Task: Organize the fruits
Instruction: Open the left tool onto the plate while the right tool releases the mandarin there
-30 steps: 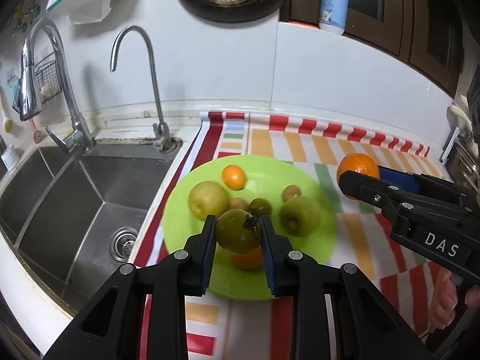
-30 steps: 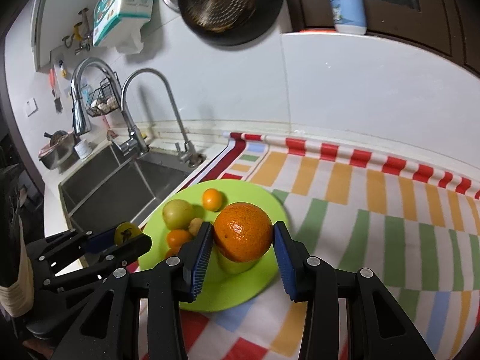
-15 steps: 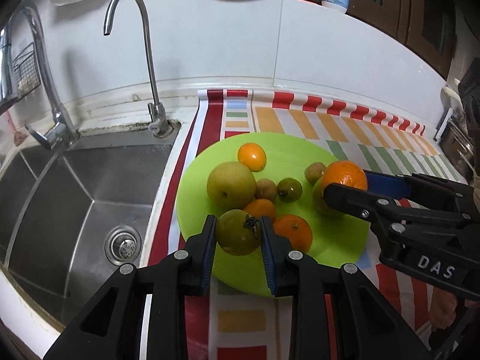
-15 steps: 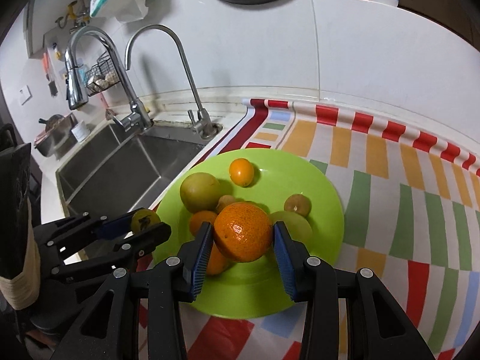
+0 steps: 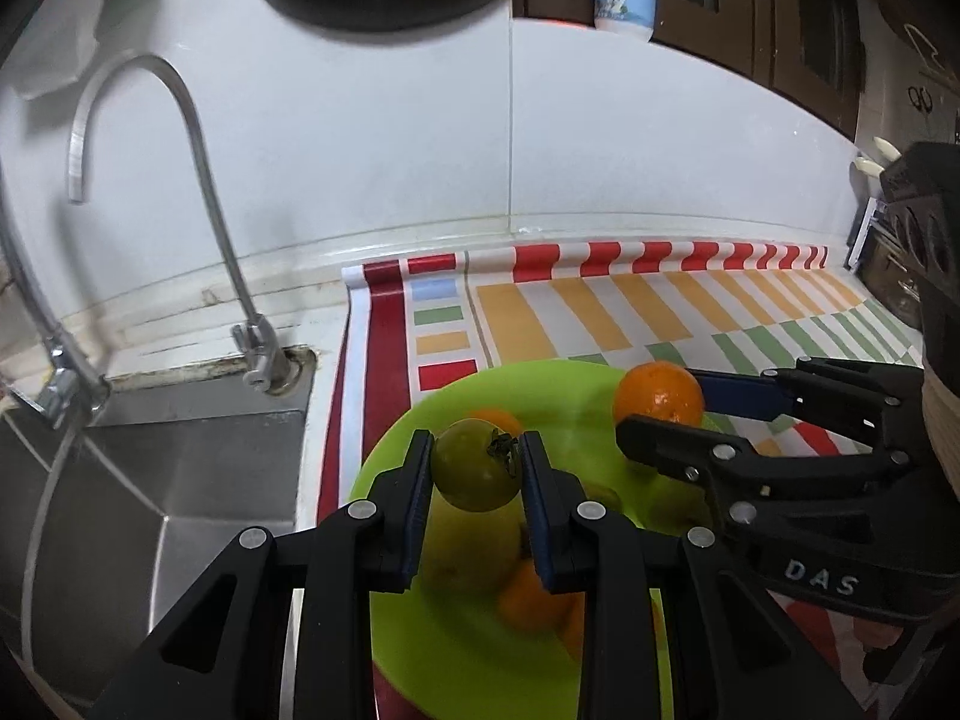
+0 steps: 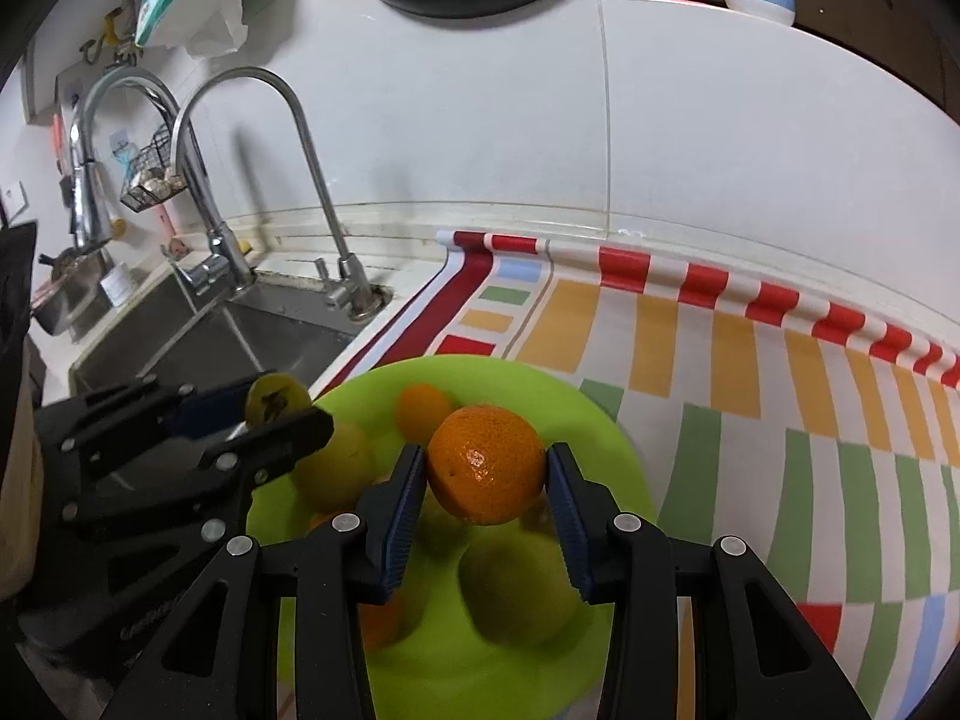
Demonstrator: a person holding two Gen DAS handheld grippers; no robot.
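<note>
My left gripper (image 5: 476,471) is shut on a green tomato (image 5: 474,465) and holds it over the left part of the green plate (image 5: 444,654). My right gripper (image 6: 486,480) is shut on an orange (image 6: 486,463) over the plate's (image 6: 606,438) middle. Each gripper shows in the other view: the right gripper (image 5: 660,414) with the orange (image 5: 658,391), the left gripper (image 6: 282,405) with the tomato (image 6: 277,398). Several fruits lie on the plate, among them a small orange (image 6: 420,408) and a yellow-green apple (image 6: 516,585).
A steel sink (image 5: 120,480) with a tap (image 5: 198,192) lies left of the plate. A striped cloth (image 6: 750,372) covers the counter to the right. The white tiled wall (image 5: 510,150) stands behind. A dark appliance (image 5: 924,276) is at the far right.
Both grippers have moved closer to the plate and lower over it, each with its fruit held. The views have tilted up toward the wall.
</note>
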